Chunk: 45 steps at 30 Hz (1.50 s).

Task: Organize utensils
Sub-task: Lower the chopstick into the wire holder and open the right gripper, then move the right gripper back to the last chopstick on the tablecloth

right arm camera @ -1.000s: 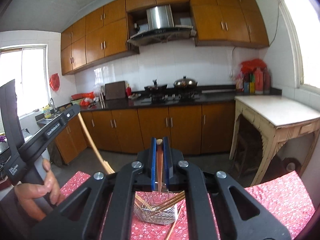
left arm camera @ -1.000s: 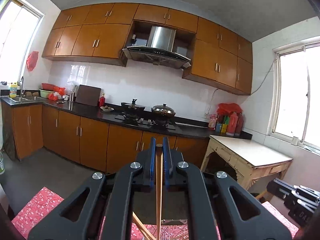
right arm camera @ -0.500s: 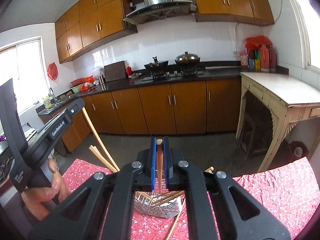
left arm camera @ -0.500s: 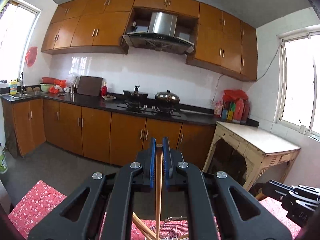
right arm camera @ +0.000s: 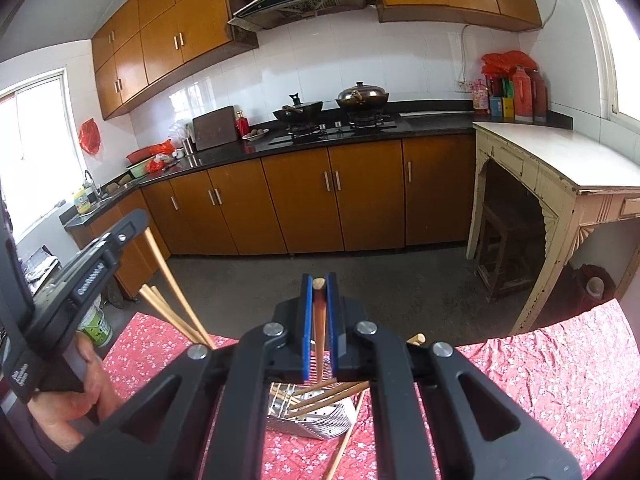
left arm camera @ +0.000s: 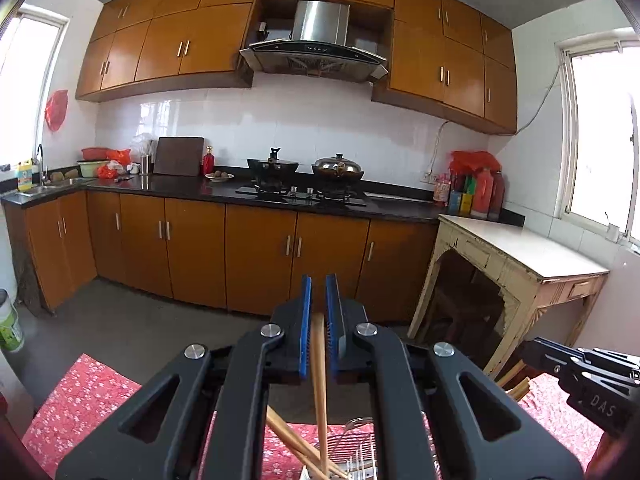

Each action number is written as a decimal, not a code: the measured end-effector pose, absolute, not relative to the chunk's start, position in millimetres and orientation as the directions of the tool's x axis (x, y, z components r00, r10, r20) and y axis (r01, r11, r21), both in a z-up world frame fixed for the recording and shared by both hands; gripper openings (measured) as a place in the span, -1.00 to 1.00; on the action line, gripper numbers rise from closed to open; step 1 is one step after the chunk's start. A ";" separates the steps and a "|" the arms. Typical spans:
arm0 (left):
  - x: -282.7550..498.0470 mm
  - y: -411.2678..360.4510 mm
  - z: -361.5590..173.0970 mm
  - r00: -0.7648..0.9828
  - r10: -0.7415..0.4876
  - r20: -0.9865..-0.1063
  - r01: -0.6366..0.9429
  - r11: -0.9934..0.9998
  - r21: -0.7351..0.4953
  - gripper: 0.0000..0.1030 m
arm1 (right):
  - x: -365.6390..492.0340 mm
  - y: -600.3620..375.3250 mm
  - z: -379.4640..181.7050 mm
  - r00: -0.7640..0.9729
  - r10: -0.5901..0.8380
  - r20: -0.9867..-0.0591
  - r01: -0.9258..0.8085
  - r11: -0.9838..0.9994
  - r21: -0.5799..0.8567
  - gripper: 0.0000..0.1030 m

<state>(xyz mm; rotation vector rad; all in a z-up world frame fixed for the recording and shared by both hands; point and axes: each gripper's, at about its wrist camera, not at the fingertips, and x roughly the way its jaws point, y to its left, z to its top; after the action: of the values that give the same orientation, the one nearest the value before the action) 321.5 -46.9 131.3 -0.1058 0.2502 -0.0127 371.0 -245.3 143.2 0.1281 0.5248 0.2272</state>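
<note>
Your left gripper (left arm camera: 316, 300) is pinching one chopstick (left arm camera: 319, 380) between nearly closed jaws, its lower end angling down into the metal basket (right arm camera: 316, 416) so it can drop in. Your right gripper (right arm camera: 319, 300) is clamping another chopstick (right arm camera: 319, 320), standing upright above that basket. More chopsticks are lying across the basket's rim and beside it on the red cloth (right arm camera: 540, 380).

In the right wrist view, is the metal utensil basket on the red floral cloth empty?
No, several wooden chopsticks already rest inside the metal basket on the red floral cloth.
</note>
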 end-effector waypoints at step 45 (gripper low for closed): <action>182.7 -10.9 -56.8 0.749 -0.013 -0.662 -0.020 0.999 -0.043 0.52 | 219.8 -227.9 -61.1 0.697 0.156 -0.700 -0.079 0.987 0.141 0.17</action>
<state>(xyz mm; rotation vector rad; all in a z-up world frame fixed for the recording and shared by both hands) 182.7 -10.9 -56.8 -0.0484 0.7239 0.0041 219.8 -227.9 -61.1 0.1026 0.7899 0.1309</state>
